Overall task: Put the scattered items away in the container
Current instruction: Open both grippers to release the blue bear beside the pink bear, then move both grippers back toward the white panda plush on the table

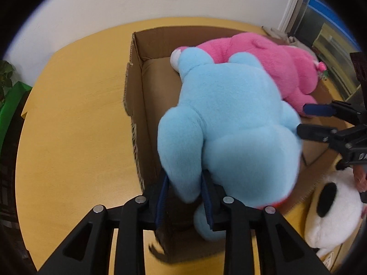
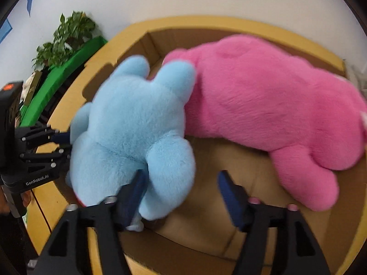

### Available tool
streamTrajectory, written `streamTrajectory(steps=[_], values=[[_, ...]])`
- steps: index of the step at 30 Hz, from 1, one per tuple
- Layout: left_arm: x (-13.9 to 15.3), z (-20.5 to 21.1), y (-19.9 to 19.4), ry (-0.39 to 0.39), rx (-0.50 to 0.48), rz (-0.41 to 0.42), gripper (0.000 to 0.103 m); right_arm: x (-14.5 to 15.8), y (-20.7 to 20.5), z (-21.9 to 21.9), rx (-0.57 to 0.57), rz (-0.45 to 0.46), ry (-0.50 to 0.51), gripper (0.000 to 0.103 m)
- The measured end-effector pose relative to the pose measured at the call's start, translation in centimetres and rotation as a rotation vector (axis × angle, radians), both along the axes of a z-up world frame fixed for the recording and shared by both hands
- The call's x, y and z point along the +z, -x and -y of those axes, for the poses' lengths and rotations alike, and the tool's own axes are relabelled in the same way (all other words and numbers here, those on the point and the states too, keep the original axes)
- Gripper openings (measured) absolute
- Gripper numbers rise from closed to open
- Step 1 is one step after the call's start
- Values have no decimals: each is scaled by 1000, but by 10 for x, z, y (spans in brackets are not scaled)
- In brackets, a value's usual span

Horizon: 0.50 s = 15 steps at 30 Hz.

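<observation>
yellow table (image 1: 68, 137) by a white wall (image 1: 137, 0); left fingers (image 1: 161, 197) clamp blue plush (image 1: 229, 119), right fingers (image 2: 229, 194) apart.

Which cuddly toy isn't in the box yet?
The white plush toy with black patches. It lies on the table outside the cardboard box, while the pink plush toy lies inside and the light blue plush toy hangs over it.

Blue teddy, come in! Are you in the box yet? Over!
Left gripper pinching blue teddy's limb. Right gripper open. Teddy over cardboard box, beside pink plush. Nothing blocking.
</observation>
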<state>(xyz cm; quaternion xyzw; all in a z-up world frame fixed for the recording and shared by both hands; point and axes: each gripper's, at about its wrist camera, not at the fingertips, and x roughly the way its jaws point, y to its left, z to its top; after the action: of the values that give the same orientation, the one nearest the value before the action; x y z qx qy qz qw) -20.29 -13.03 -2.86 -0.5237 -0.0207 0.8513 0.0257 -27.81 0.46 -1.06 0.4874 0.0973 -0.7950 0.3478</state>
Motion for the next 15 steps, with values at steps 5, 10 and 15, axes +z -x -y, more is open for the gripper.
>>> streamTrajectory(steps=[5,10,15], values=[[41,29,-58,-18,84,-161,50,60,-59,-50,-70,-114,209,103],[79,46,-128,-123,149,-350,80,79,-126,-62,-75,-170,252,103],[94,24,-164,-96,161,-424,80,78,-170,-67,-133,-243,171,103]])
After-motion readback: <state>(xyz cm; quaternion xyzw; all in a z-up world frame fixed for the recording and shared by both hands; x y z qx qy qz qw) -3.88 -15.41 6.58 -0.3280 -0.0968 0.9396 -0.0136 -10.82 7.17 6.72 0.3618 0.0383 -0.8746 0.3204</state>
